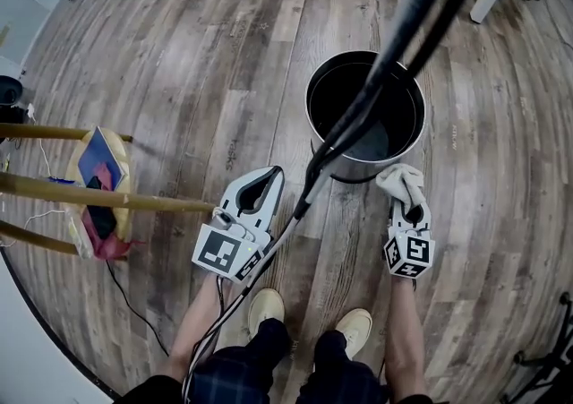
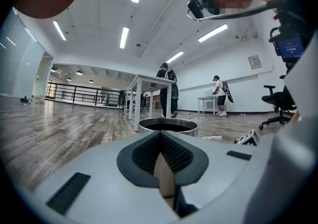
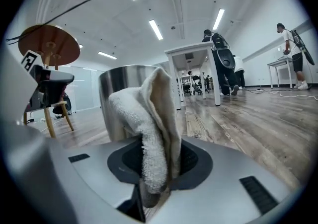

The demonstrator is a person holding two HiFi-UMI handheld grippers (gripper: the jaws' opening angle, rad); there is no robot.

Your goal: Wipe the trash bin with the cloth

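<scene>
- The bin (image 1: 358, 172) stands upright on the wood floor (image 1: 179, 53), open and round, straight ahead of the person; its inside is dark and its outer wall is bright metal; the left gripper view shows its rim (image 2: 191, 127) just past the jaws, and the right gripper view shows its wall (image 3: 117, 94) close behind the cloth.
- The right gripper (image 1: 409, 205) holds the cloth (image 1: 400, 183); in its own view the jaws (image 3: 158, 168) are pinched on the pale towelling (image 3: 149, 118), which stands up out of them in a folded bunch.
- The cloth lies at the near right side of the bin, low against the wall; whether it touches the metal I cannot tell.
- The left gripper (image 1: 271, 176) points at the bin's near left side, just short of it; its jaws (image 2: 160, 136) are together at the tips with nothing between them, only a sliver of floor showing behind.
- A thick black cable (image 1: 394, 53) hangs from above across the bin's mouth in the head view and runs down between the two grippers.
- Two pale shoes (image 1: 266, 308) stand on the floor below the grippers.
- A wooden stool (image 1: 89, 187) is at the left, well apart from the bin; the right gripper view shows its round seat (image 3: 49, 44).
- Further off stands a white desk (image 2: 149, 81); people (image 2: 166, 91) stand beside it and along the far wall.
</scene>
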